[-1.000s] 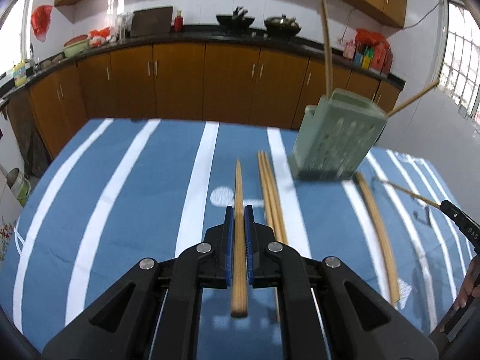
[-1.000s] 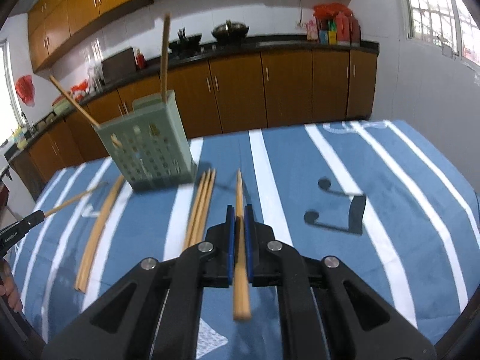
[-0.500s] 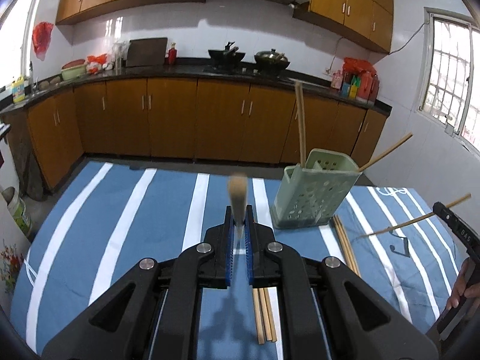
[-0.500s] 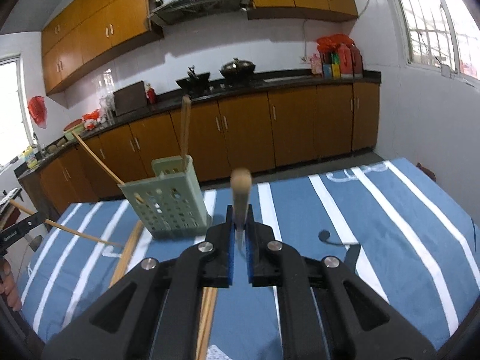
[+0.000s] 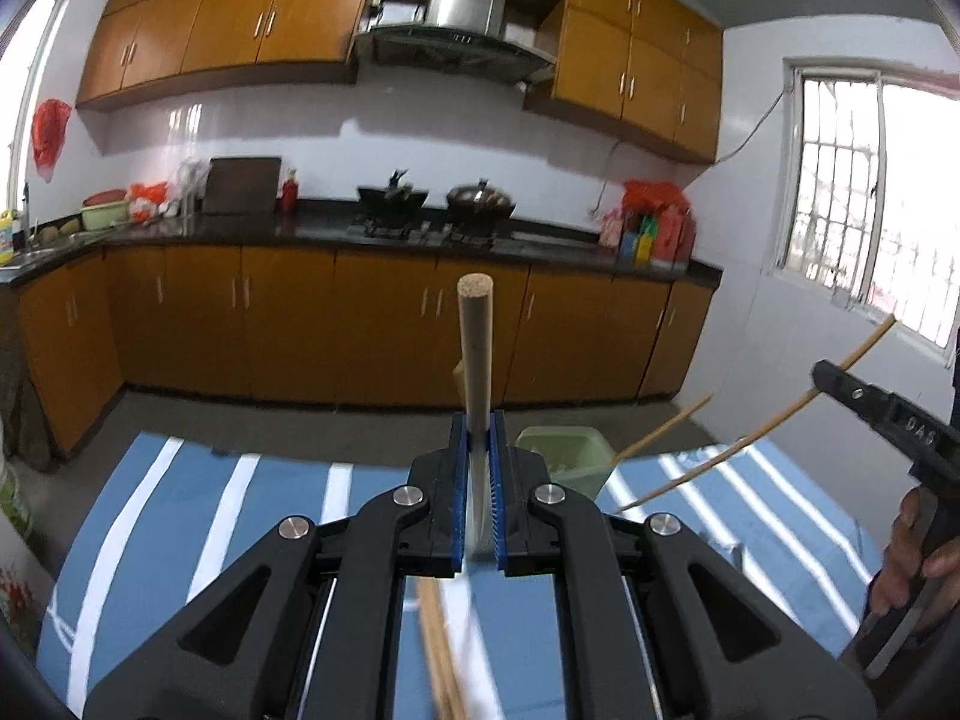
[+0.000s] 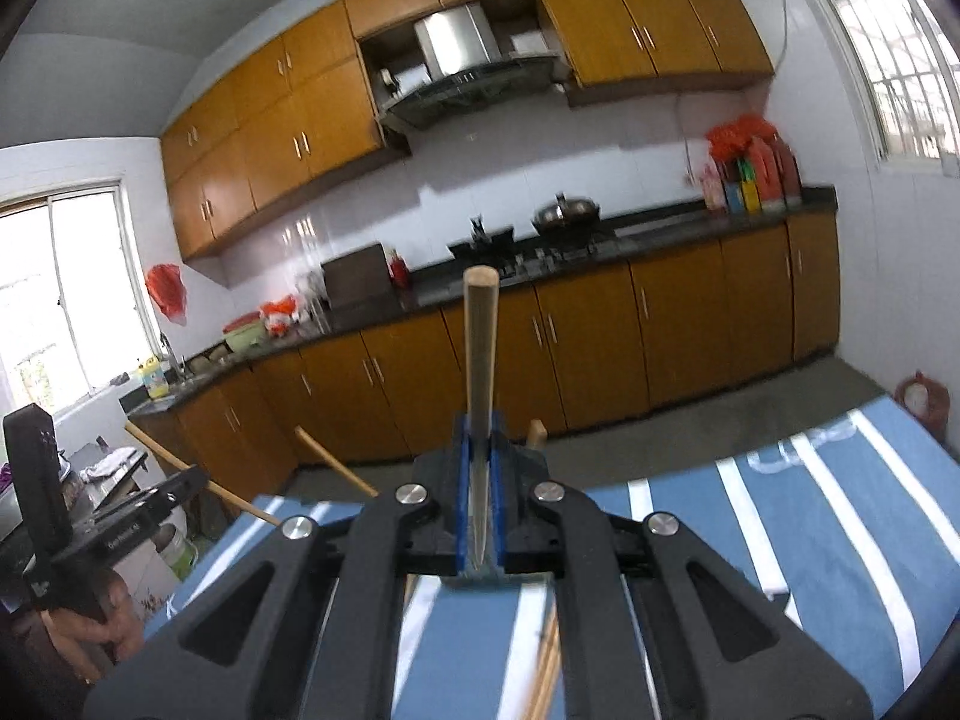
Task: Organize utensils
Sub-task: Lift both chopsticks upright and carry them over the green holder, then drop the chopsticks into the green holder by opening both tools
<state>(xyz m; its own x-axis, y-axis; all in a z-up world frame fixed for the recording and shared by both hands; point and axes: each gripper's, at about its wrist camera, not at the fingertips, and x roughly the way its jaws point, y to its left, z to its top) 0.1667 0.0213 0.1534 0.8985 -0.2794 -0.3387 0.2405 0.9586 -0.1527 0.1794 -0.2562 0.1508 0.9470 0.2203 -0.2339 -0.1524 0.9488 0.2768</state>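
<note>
Left gripper (image 5: 478,480) clamped on one wooden chopstick (image 5: 475,360), tip angled up over the blue striped counter (image 5: 270,516). Right gripper (image 6: 478,480) likewise clamped on another chopstick (image 6: 480,348). Green utensil holder (image 5: 564,456) just beyond the left gripper, a stick leaning out of it. More chopsticks (image 5: 438,648) lying on the counter below.

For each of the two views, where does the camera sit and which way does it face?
Left wrist: on the left gripper, shut on a chopstick, facing the kitchen counter; right hand at the edge.
Right wrist: on the right gripper, shut on its chopstick; left hand at the edge.
Shared: counter, striped tablecloth.
</note>
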